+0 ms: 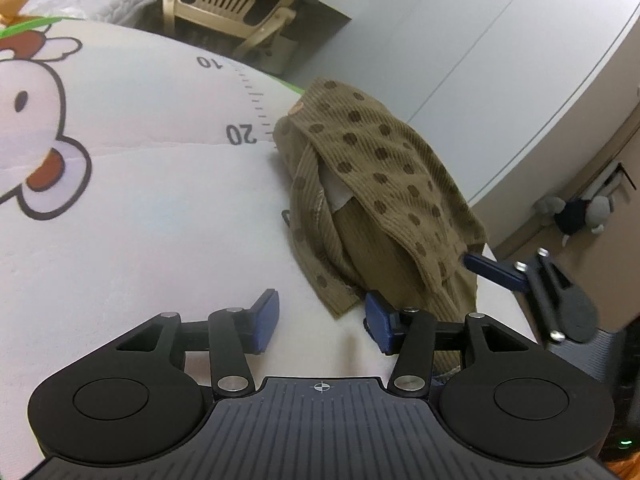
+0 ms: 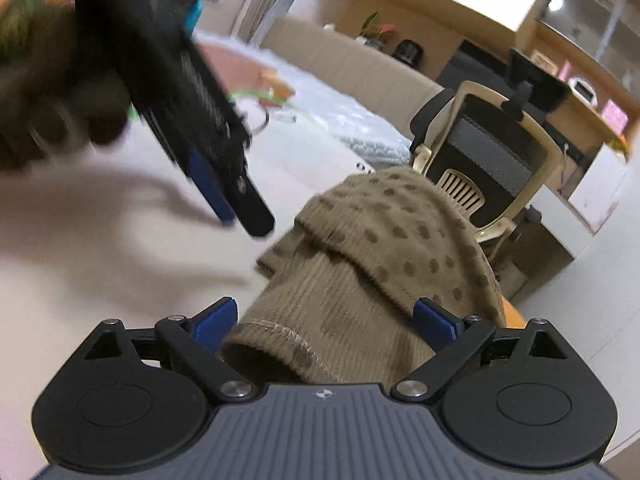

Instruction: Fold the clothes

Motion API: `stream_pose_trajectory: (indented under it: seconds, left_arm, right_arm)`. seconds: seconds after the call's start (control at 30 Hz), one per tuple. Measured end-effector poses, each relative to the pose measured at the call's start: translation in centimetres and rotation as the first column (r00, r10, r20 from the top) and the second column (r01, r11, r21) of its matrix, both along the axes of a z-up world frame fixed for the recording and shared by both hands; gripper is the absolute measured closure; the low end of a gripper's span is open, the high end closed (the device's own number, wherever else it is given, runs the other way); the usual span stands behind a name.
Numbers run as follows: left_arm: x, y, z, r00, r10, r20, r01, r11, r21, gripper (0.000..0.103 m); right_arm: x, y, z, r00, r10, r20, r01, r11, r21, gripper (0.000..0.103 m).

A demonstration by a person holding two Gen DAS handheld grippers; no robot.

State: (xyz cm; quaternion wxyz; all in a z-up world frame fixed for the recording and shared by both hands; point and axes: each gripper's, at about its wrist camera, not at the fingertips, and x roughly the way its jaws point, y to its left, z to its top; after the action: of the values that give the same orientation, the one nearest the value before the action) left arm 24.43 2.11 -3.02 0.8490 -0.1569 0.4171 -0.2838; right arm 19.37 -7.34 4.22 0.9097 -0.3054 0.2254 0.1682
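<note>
On the white mat (image 1: 160, 200) I read only the printed numbers 10 (image 1: 209, 62) and 20 (image 1: 241, 134), set beside a tick scale near its far edge.

- White padded mat (image 1: 132, 216) as the bearing surface, filling the left and centre of the left wrist view; cartoon animal print (image 1: 36, 128) at left edge, printed ruler scale (image 1: 256, 108) with "10" and "20" toward upper centre.
- Brown dotted corduroy garment (image 1: 384, 200) lying bunched on the mat, right of centre, partly folded over itself, reaching the mat's right edge.
- Same mat (image 2: 100, 248), blurred, at left of the right wrist view, garment (image 2: 380, 264) at centre.
</note>
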Motion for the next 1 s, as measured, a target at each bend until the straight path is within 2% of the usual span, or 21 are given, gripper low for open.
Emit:
stream_pose_trajectory:
  seconds: [0.03, 0.07, 0.13, 0.17, 0.23, 0.3, 0.4, 0.43, 0.5, 0.6, 0.63, 0.73, 0.87, 0.93, 1.0]
  left_arm:
    - [-0.3, 0.2, 0.2, 1.0, 0.004, 0.007, -0.004, 1.0, 0.007, 0.05]
    - [-0.5, 0.3, 0.4, 1.0, 0.007, 0.018, -0.007, 1.0, 0.018, 0.049]
    - [-1.1, 0.1, 0.9, 0.998, -0.012, 0.064, 0.008, 0.998, 0.062, 0.049]
    - [-1.4, -0.1, 1.2, 0.996, -0.026, 0.089, 0.018, 0.996, 0.087, 0.049]
    - [-1.8, -1.5, 1.5, 0.986, -0.09, 0.14, 0.069, 0.987, 0.147, 0.05]
    - [-2.1, -3.4, 1.8, 0.969, -0.163, 0.185, 0.12, 0.967, 0.225, 0.051]
    - [-1.5, -4.9, 1.6, 0.966, -0.156, 0.204, 0.093, 0.953, 0.288, 0.051]
    - [-1.0, -5.0, 1.4, 0.969, -0.139, 0.203, 0.078, 0.956, 0.283, 0.049]
    - [0.2, -4.5, 1.1, 0.977, -0.095, 0.189, 0.053, 0.974, 0.219, 0.044]
    - [2.2, -4.2, 0.7, 0.973, -0.121, 0.199, 0.096, 0.987, 0.129, 0.023]
    - [3.0, -4.2, 0.5, 0.969, -0.141, 0.203, 0.121, 0.987, 0.11, 0.02]
    - [5.2, -3.8, -0.1, 0.954, -0.225, 0.199, 0.221, 0.974, 0.044, 0.017]
    - [7.2, -2.7, -1.7, 0.939, -0.313, 0.144, 0.325, 0.943, -0.073, 0.016]
    - [7.4, -2.4, -2.4, 0.933, -0.336, 0.131, 0.351, 0.929, -0.118, 0.016]
    - [7.1, -2.3, -2.4, 0.931, -0.338, 0.137, 0.356, 0.926, -0.128, 0.02]
  right_arm:
    - [0.6, -0.2, 0.2, 1.0, 0.004, -0.001, -0.004, 1.0, 0.005, 0.016]
    - [1.1, -0.5, 0.7, 1.0, -0.002, 0.012, 0.002, 1.0, 0.011, 0.037]
    - [1.8, -1.3, 2.2, 0.999, -0.017, 0.037, 0.015, 0.999, 0.045, 0.048]
    - [2.0, -1.8, 3.0, 0.999, -0.023, 0.046, 0.019, 0.997, 0.077, 0.057]
    - [2.2, -2.1, 3.7, 0.998, -0.029, 0.062, 0.024, 0.996, 0.081, 0.059]
    - [2.5, -2.3, 4.0, 0.998, -0.032, 0.062, 0.026, 0.996, 0.089, 0.059]
    - [2.6, -2.6, 3.8, 0.999, -0.03, 0.039, 0.025, 0.994, 0.11, 0.059]
    - [2.6, -2.7, 3.6, 0.999, -0.029, 0.033, 0.025, 0.993, 0.116, 0.059]
    - [2.5, -2.8, 3.5, 0.999, -0.027, 0.031, 0.023, 0.992, 0.124, 0.059]
    - [2.6, -3.0, 3.5, 0.999, -0.023, 0.033, 0.019, 0.992, 0.128, 0.059]
    - [2.6, -3.0, 3.5, 0.999, -0.025, 0.038, 0.021, 0.992, 0.126, 0.059]
    - [2.5, -3.4, 3.7, 0.998, -0.032, 0.046, 0.026, 0.991, 0.128, 0.059]
    - [2.6, -4.2, 3.8, 0.999, -0.025, 0.023, 0.021, 0.986, 0.168, 0.059]
    - [2.8, -4.7, 3.8, 1.0, -0.022, 0.0, 0.022, 0.979, 0.203, 0.059]
    - [2.9, -5.1, 3.8, 1.0, -0.024, -0.011, 0.025, 0.974, 0.227, 0.059]
